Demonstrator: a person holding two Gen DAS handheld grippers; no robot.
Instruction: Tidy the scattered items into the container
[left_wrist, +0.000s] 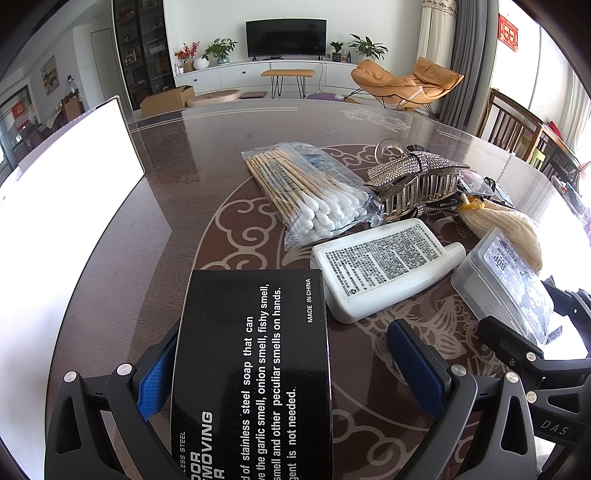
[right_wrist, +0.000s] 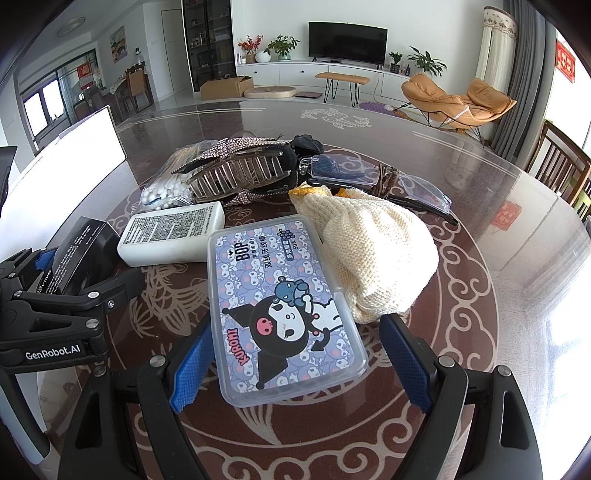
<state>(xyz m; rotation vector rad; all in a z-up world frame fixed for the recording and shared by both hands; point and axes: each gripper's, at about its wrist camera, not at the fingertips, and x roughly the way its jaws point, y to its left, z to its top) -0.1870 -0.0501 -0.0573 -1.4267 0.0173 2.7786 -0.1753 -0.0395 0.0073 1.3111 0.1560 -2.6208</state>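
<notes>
My left gripper (left_wrist: 288, 373) is open around a black soap box (left_wrist: 255, 373); its left pad touches the box and the right pad stands apart. My right gripper (right_wrist: 299, 365) is open around a clear Kuromi floss box (right_wrist: 280, 306), which lies on the table. Scattered beyond are a white bottle (left_wrist: 384, 266), a bag of cotton swabs (left_wrist: 314, 192), a rhinestone hair claw (left_wrist: 417, 181), a cream knitted pouch (right_wrist: 373, 254) and glasses in a clear case (right_wrist: 369, 181). The white container (left_wrist: 70, 206) stands at the left.
The items lie on a round brown patterned table (right_wrist: 480, 295) under glass. The left gripper's body (right_wrist: 55, 302) shows at the left of the right wrist view. Wooden chairs (left_wrist: 517, 125) stand past the table's right edge.
</notes>
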